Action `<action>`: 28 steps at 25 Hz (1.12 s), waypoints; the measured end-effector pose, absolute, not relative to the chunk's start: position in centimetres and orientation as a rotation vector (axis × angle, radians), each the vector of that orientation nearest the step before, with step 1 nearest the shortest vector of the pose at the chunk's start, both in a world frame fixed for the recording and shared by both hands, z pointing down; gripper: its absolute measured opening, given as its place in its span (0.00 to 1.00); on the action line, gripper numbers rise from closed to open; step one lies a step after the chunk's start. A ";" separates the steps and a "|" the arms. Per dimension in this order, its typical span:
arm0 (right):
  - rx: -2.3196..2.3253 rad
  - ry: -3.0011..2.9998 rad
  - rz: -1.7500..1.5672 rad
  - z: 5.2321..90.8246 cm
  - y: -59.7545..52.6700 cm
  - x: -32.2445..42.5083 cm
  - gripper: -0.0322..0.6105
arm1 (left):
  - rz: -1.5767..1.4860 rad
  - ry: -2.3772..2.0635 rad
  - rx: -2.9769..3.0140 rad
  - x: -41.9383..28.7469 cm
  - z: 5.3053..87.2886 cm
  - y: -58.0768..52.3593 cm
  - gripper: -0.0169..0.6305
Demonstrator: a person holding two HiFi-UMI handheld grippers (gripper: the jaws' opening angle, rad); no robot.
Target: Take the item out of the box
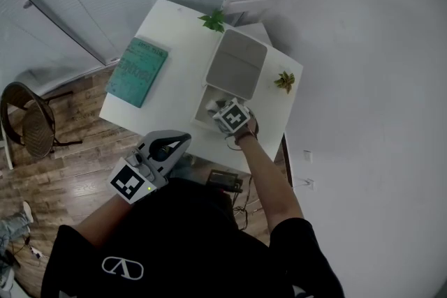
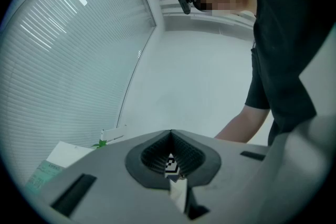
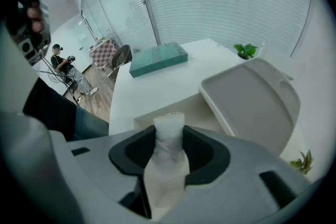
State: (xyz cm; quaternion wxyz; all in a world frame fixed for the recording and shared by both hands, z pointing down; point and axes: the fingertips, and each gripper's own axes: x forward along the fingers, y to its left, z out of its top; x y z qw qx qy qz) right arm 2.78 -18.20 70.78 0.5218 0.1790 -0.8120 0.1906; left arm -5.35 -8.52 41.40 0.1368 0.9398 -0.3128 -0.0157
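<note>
My left tongs (image 1: pixel 174 142) hang clenched and empty off the near edge of the table (image 1: pixel 178 91), close to my body, so nothing steadies the box (image 1: pixel 204 108). If the packet catches on the rim as it rises, I expect the whole box could drag or tip. The open lid (image 1: pixel 237 64) could also swing. The teal book (image 1: pixel 137 70) at the left end lies well apart from the box and is no worry.

My right tongs (image 3: pixel 169 149) are clamped on a white, crinkly packet (image 3: pixel 169 123), pinching it at a narrow waist while its top pokes out past the tips. That soft wrapper looks slippery to me. A quick pull might let it slide out and drop back in, or fall over the table's near edge.

The box sits mid-table with its lid laid back, away from me. The packet is right over the open mouth, but the tongs hide its lower end, so I cannot tell whether it has cleared the rim, or whether anything else is inside. A small plant (image 1: pixel 285 81) stands just right of the lid.
</note>
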 end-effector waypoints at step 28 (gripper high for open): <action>1.462 -2.762 0.193 33.5 -11.9 8.8 0.31 | -0.153 -0.602 3.019 0.6 32.1 -11.2 0.03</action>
